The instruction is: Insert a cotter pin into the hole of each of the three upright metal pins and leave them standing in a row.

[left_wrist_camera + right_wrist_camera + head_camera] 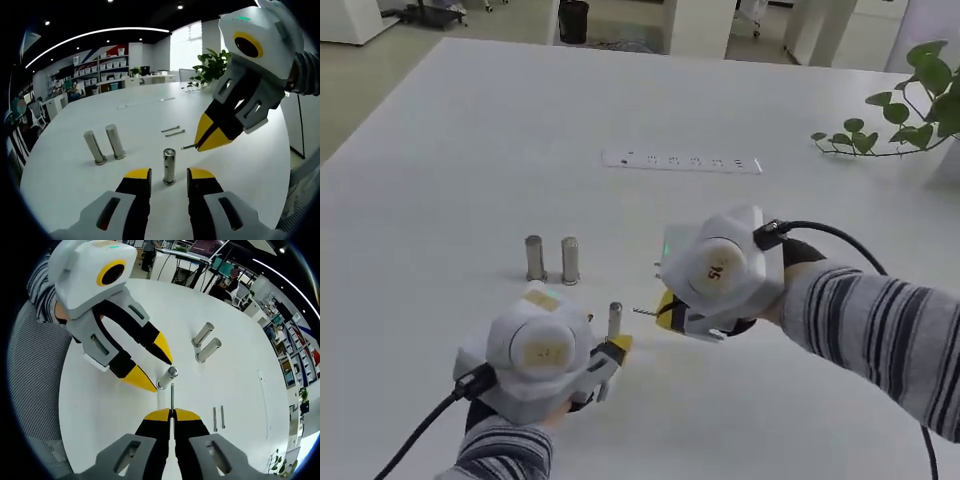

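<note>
White table [470, 150]: three upright pins [535, 258], two cotter pins [172, 131], power strip [681, 161].

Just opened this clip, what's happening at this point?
A person works two handheld grippers at a white table. The right gripper is shut on a cotter pin, its tip just short of the nearest upright metal pin. The left gripper's jaws stand open on either side of that pin. Two other metal pins stand side by side farther off; two spare cotter pins lie flat on the table.

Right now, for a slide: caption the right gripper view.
Right gripper aims a cotter pin at the upright pin the left gripper brackets.
</note>
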